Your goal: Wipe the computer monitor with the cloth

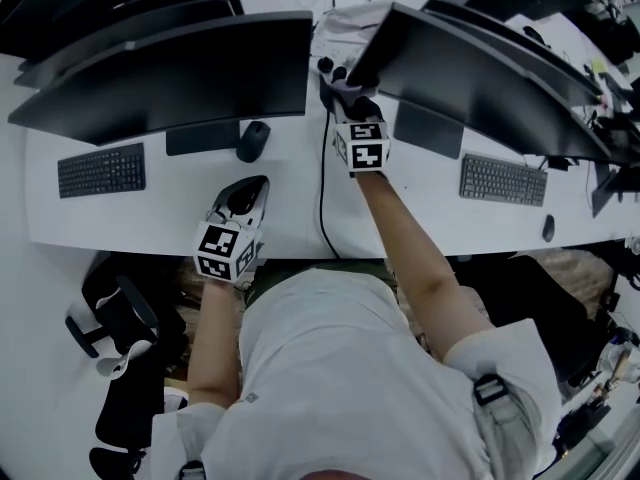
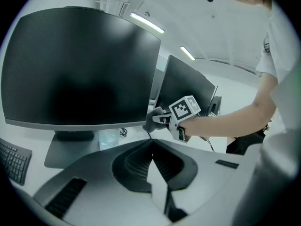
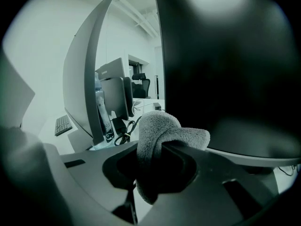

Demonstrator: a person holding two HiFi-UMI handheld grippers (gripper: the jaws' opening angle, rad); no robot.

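Observation:
A grey fluffy cloth (image 3: 162, 133) is clamped in my right gripper (image 3: 157, 149), bunched up over its jaws. In the right gripper view the dark screen of the right monitor (image 3: 225, 65) stands close behind the cloth. From the head view, the right gripper (image 1: 340, 78) is at the lower left corner of that monitor (image 1: 470, 63). In the left gripper view, the cloth (image 2: 153, 120) shows at the tip of the right gripper. My left gripper (image 1: 240, 200) rests low over the desk's front edge, shut and empty (image 2: 151, 150), facing the left monitor (image 2: 80, 65).
On the white desk (image 1: 420, 208) lie two keyboards (image 1: 101, 170) (image 1: 503, 180), a black mouse (image 1: 252, 140) and a black cable (image 1: 322, 188) running to the front edge. More monitors stand behind. A black chair (image 1: 115, 318) is at the lower left.

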